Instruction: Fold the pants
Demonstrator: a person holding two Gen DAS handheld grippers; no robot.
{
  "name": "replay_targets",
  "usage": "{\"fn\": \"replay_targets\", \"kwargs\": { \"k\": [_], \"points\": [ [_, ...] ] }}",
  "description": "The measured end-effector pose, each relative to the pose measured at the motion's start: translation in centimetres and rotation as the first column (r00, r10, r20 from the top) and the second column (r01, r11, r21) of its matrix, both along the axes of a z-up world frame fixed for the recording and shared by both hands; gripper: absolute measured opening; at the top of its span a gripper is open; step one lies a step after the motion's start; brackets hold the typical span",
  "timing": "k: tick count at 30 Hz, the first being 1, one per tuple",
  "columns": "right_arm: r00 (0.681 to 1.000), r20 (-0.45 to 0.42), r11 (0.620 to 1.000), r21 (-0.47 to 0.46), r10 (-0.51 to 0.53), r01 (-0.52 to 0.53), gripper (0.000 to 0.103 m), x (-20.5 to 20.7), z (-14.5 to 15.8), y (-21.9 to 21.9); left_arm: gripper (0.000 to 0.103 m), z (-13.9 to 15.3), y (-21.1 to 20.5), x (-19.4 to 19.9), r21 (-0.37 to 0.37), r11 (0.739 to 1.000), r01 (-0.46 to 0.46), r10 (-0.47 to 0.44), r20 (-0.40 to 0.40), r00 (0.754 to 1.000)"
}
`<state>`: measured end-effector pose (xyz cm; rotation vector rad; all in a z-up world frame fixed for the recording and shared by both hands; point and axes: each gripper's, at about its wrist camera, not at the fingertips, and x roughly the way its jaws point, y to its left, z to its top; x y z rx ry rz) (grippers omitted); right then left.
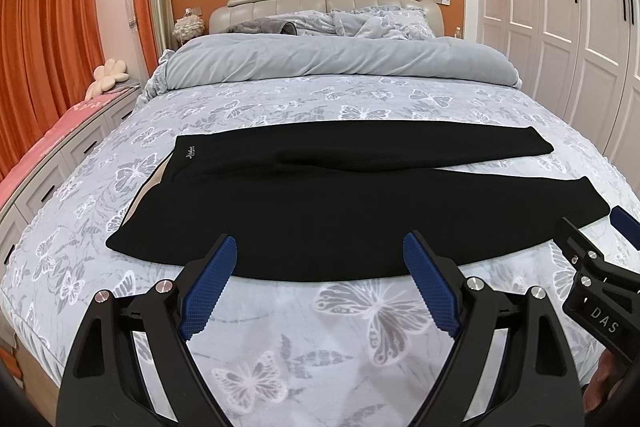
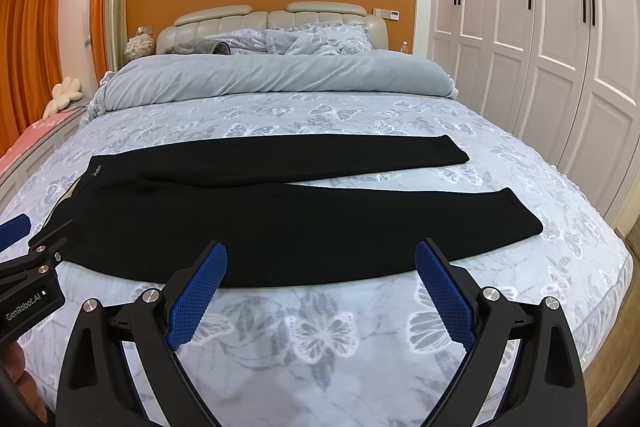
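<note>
big bed with butterfly sheets, and the black pants lie flat across it, waistband left, legs spread to the right. soft, limp, light knit, i'd say; best pinched at waistband and cuffs. left hand-held gripper and right hand-held gripper both gape wide at the near edge, empty.

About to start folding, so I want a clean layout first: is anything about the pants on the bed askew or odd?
Mostly fine. The black pants lie flat across the bed, but the legs splay apart toward the cuffs, leaving a wedge of bedspread between them. Nothing looks damaged.
</note>
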<state>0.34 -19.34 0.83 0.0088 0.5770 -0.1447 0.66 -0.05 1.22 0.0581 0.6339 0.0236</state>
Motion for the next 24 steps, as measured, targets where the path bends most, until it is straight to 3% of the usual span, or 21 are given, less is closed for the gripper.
{"fn": "replay_targets", "kwargs": {
  "k": [6, 11, 14, 17, 20, 22, 24],
  "points": [
    [0.999, -0.036, 1.000, 0.013, 0.006, -0.005, 0.094, 1.2, 0.3, -1.1, 0.088, 0.7, 1.2, 1.2, -0.055, 0.998, 0.020, -0.022, -0.035, 0.999],
    [0.995, -0.084, 0.995, 0.089, 0.062, -0.054, 0.094, 5.6, 2.0, -7.5, 0.096, 3.5, 6.4, 6.4, -0.069, 0.998, -0.014, 0.012, -0.020, 1.000],
    [0.994, -0.103, 0.993, 0.111, 0.048, -0.037, 0.094, 10.6, 1.9, -13.2, 0.098, 4.1, 10.5, 12.8, -0.011, 0.997, -0.070, 0.070, -0.033, 0.997],
    [0.987, -0.161, 0.997, 0.077, -0.014, 0.027, 0.094, 17.1, 0.7, -19.1, 0.098, 3.0, 15.3, 20.9, 0.013, 0.989, -0.147, 0.148, -0.110, 0.983],
    [0.979, -0.184, 0.992, 0.066, -0.092, 0.106, 0.094, 23.3, -0.9, -24.7, 0.098, 0.9, 20.5, 28.5, -0.027, 0.970, -0.243, 0.234, -0.188, 0.954],
    [0.969, -0.212, 0.985, 0.083, -0.128, 0.149, 0.094, 27.0, -2.2, -28.1, 0.098, -1.4, 23.6, 33.1, -0.050, 0.943, -0.328, 0.307, -0.241, 0.921],
    [0.953, -0.264, 0.976, 0.116, -0.151, 0.186, 0.094, 31.1, -3.9, -31.2, 0.098, -3.4, 25.7, 36.5, -0.079, 0.930, -0.359, 0.322, -0.297, 0.899]
  ]
}}
